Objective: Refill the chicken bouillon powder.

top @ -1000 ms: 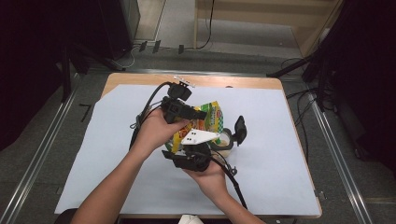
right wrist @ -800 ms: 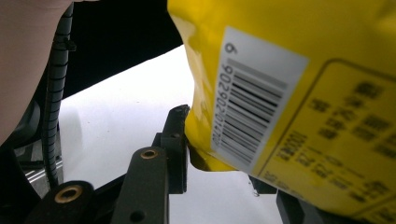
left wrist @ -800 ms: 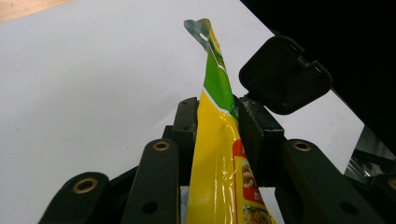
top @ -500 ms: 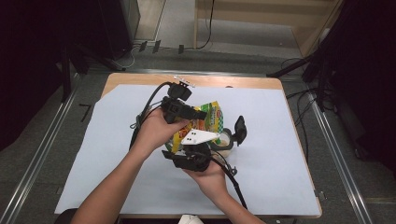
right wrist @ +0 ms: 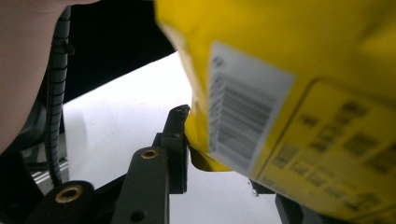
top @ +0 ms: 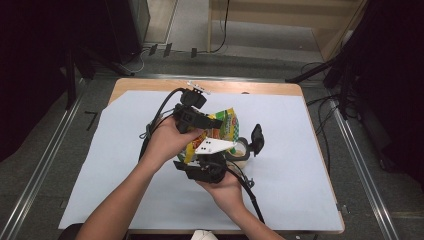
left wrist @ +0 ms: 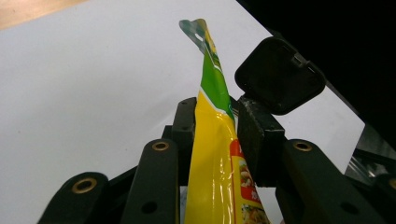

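High view first: both grippers are working over the middle of the pale blue sheet (top: 300, 165) covering the wooden table (top: 280, 89), and there is plenty of bare sheet lying open on every side, left, right and toward the person. The far wooden edge is sitting just beyond the left gripper (top: 200, 120), while the near edge is running well behind the wrists. The glossy yellow and green plastic snack pouch (top: 222, 127) is being held up off the sheet between the two hands, near the table's centre. A round tan container with a flipped-up black lid (top: 245, 149) is standing just beside the pouch on its right, the one close obstacle.

In the left gripper view the left gripper (left wrist: 217, 135) is pinching the pouch (left wrist: 210, 154) edge-on, black pads pressing on both faces, and the pouch's long axis is running straight up along the jaws, its green sealed end pointing away from the camera. The black lid (left wrist: 279, 74) is showing just past the right-hand jaw.

In the right gripper view the right gripper (right wrist: 219, 140) is biting the pouch's lower corner; the barcode face (right wrist: 289, 116) is turning toward the lens, blurred.
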A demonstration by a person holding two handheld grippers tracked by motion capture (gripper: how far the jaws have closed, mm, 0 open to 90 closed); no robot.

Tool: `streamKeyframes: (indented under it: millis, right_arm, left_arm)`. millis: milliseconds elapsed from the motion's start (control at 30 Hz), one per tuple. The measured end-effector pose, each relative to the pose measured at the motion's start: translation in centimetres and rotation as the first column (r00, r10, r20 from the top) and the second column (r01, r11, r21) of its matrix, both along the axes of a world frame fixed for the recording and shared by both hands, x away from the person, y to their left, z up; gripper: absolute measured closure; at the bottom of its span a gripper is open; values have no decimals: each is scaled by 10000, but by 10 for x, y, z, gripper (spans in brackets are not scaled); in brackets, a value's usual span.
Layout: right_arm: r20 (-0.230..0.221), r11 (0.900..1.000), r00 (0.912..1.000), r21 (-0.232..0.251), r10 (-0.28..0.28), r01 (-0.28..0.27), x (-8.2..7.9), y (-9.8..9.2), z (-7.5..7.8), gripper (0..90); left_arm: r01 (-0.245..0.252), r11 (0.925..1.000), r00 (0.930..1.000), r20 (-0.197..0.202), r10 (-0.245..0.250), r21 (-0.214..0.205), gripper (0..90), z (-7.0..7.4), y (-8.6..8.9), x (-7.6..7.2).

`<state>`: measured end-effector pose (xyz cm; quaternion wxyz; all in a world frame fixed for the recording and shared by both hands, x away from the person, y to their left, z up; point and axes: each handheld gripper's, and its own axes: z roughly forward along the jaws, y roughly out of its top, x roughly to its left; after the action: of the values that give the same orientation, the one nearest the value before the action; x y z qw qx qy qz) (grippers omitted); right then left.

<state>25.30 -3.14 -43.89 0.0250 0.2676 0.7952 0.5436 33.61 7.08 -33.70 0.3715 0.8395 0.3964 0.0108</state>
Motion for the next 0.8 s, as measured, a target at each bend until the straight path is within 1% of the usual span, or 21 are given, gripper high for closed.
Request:
streamKeyframes:
  millis: [67, 133, 300, 467, 800]
  right_arm:
    - [-105, 9999, 9999, 121, 26, -24, 1, -1, 0, 673]
    - [-95, 9998, 9999, 183, 44, -43, 0, -1, 1, 673]
    - [-72, 9999, 10000, 120, 32, -31, -1, 0, 3, 672]
    - [-36, 10000, 10000, -5, 9, -9, 0, 0, 2, 672]
    - [93, 9999, 9999, -104, -85, 86, -2, 1, 1, 668]
  left_arm:
    - [55, 10000, 9999, 121, -56, 58, 692, 2, -2, -2]
    - [53, 10000, 10000, 51, -54, 32, 691, 2, -1, -2]
    - [25, 9999, 9999, -157, -26, -113, 693, 1, 1, 2]
    - [-37, 9999, 9998, -176, 35, -132, 695, -1, 1, 3]
    - [18, 9999, 9997, -227, -20, -113, 696, -2, 3, 4]
